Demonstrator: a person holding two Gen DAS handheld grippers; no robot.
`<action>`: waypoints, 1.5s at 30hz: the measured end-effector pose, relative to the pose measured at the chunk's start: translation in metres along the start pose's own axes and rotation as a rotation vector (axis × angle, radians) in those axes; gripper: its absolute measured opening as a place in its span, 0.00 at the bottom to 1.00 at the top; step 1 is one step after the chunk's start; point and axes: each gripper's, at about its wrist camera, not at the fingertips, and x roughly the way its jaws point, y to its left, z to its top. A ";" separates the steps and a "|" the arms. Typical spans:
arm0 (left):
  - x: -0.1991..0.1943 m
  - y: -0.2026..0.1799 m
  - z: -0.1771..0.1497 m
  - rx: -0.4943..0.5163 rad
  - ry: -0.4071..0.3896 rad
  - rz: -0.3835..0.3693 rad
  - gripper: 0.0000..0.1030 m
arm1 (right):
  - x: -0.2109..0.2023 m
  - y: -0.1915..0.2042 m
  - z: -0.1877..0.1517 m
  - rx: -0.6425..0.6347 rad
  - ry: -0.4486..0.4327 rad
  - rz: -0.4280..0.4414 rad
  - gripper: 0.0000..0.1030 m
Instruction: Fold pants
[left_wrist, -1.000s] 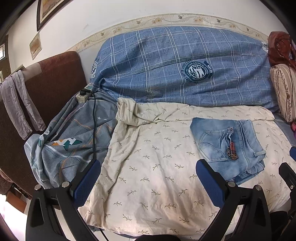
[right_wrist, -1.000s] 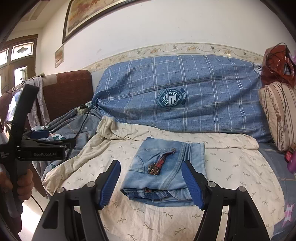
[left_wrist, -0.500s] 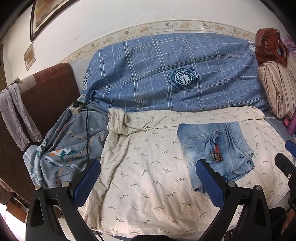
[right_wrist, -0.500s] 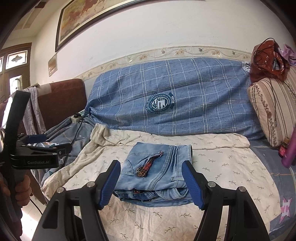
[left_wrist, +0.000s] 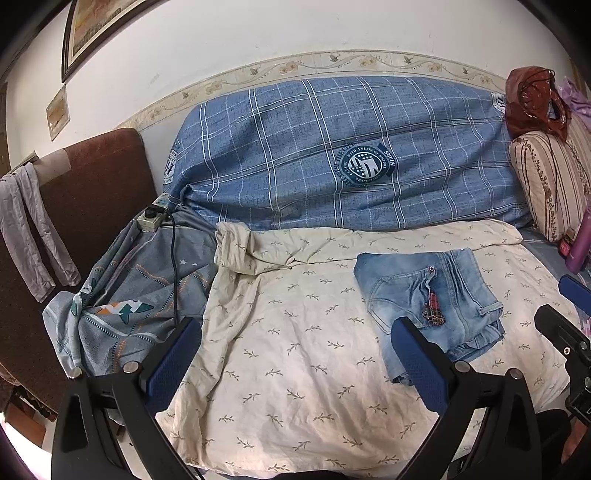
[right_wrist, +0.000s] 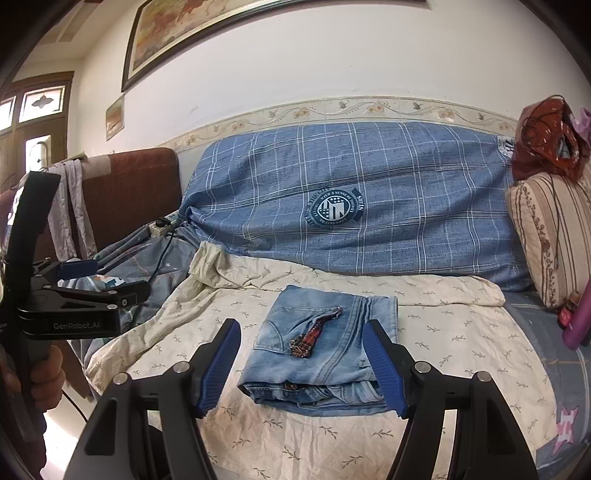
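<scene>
Light blue denim pants (right_wrist: 325, 347) lie folded into a compact rectangle on the cream leaf-print sheet (right_wrist: 443, 332), a red plaid keychain (right_wrist: 308, 338) on top. They also show at the right in the left wrist view (left_wrist: 428, 306). My right gripper (right_wrist: 301, 369) is open and empty, held back from the pants' near edge. My left gripper (left_wrist: 295, 362) is open and empty, over bare sheet (left_wrist: 295, 332) to the left of the pants. It also shows at the left in the right wrist view (right_wrist: 103, 280).
A blue plaid cushion (left_wrist: 351, 158) lines the wall behind. A grey patterned blanket (left_wrist: 129, 295) with a power strip and black cord (left_wrist: 173, 258) lies at left. A striped pillow (left_wrist: 546, 184) and a purple bottle (right_wrist: 580, 317) sit at right.
Both grippers have pulled back and up from the bed, so the folded pants look smaller and farther away. The pants have not moved.
</scene>
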 end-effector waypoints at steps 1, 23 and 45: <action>0.000 0.002 0.000 -0.003 -0.001 -0.004 0.99 | 0.000 0.002 0.001 -0.006 0.001 0.000 0.70; -0.005 0.023 0.008 -0.035 -0.043 -0.102 0.99 | -0.004 0.029 0.029 -0.071 -0.047 -0.049 0.70; 0.000 0.028 0.005 -0.058 -0.047 -0.152 0.99 | 0.008 0.039 0.026 -0.084 -0.014 -0.040 0.70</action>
